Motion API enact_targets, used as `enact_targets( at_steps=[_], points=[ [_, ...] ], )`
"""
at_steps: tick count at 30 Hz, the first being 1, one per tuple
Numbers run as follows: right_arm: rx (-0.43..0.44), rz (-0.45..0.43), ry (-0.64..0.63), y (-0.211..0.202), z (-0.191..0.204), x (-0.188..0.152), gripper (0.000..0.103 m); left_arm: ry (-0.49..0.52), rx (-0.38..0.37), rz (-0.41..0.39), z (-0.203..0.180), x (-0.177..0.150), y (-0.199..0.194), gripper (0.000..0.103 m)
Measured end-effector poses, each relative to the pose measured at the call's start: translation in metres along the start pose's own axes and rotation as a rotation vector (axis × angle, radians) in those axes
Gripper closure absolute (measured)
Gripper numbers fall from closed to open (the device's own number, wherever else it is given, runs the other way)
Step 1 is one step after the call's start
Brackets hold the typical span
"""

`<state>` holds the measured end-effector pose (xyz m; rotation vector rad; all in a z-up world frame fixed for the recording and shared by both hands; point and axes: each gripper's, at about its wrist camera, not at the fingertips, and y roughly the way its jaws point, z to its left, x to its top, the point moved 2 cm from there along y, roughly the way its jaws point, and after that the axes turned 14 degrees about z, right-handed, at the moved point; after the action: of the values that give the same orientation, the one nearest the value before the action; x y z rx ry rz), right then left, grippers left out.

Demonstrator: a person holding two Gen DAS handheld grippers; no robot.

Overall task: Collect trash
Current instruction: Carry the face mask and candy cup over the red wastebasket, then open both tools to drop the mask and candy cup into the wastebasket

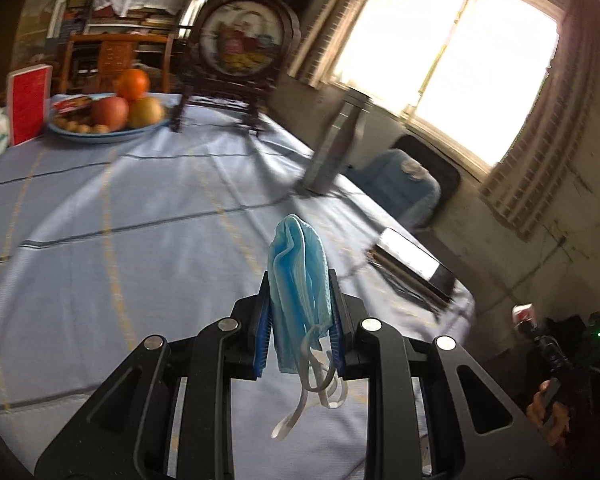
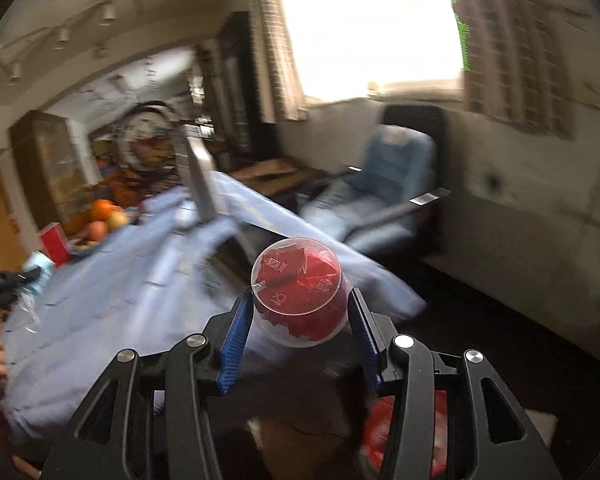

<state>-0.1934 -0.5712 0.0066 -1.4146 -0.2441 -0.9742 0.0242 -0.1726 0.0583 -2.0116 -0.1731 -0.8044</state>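
Note:
My left gripper [image 1: 299, 280] is shut on a crumpled blue face mask [image 1: 298, 276], whose white ear loops dangle below the pads. It hovers over the light blue tablecloth [image 1: 120, 220]. My right gripper [image 2: 300, 300] is shut on a clear plastic cup [image 2: 298, 300] stuffed with red wrappers, held bottom-forward past the table's corner. In the right wrist view the left gripper with the mask [image 2: 36, 270] shows at the far left. The right gripper [image 1: 550, 354] and the hand holding it appear at the lower right of the left wrist view.
A fruit plate [image 1: 108, 128], a red box [image 1: 28, 104], a round framed picture on a stand [image 1: 236, 44], a steel bottle [image 1: 336, 144] and a phone [image 1: 412, 264] are on the table. A blue armchair [image 2: 380, 184] stands under the window. Something red [image 2: 384, 436] lies low beneath my right gripper.

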Motion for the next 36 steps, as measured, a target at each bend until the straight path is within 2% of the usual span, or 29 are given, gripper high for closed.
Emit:
enact_targets(
  at_steps=[5, 10, 12, 14, 17, 20, 23, 31, 36],
  points=[
    [-0.083, 0.129, 0.100, 0.035, -0.066, -0.043, 0.055, 0.075, -0.024, 0.043, -0.044, -0.005, 0.021, 0.077],
    [-0.082, 0.271, 0.175, 0.091, -0.103, -0.076, 0.054, 0.117, -0.045, 0.079, -0.075, -0.007, 0.042, 0.077],
    [-0.127, 0.398, 0.188, 0.133, -0.117, -0.090, 0.039, 0.134, -0.057, 0.097, -0.087, -0.008, 0.052, 0.077],
    [-0.179, 0.460, 0.225, 0.152, -0.130, -0.102, 0.039, 0.149, -0.067, 0.116, -0.099, -0.010, 0.062, 0.077],
    [-0.116, 0.431, 0.302, 0.145, -0.144, -0.110, 0.038, 0.180, -0.082, 0.151, -0.118, -0.014, 0.078, 0.077],
    [-0.133, 0.390, 0.327, 0.130, -0.156, -0.107, 0.036, 0.212, -0.100, 0.186, -0.137, -0.017, 0.093, 0.077],
    [-0.106, 0.353, 0.377, 0.120, -0.172, -0.104, 0.034, 0.250, -0.113, 0.215, -0.159, -0.021, 0.108, 0.077],
    [-0.080, 0.328, 0.415, 0.113, -0.196, -0.103, 0.034, 0.384, -0.168, 0.290, -0.229, -0.039, 0.138, 0.077],
    [-0.077, 0.313, 0.440, 0.104, -0.208, -0.106, 0.034, 0.478, -0.238, 0.366, -0.284, -0.057, 0.167, 0.077]
  ],
)
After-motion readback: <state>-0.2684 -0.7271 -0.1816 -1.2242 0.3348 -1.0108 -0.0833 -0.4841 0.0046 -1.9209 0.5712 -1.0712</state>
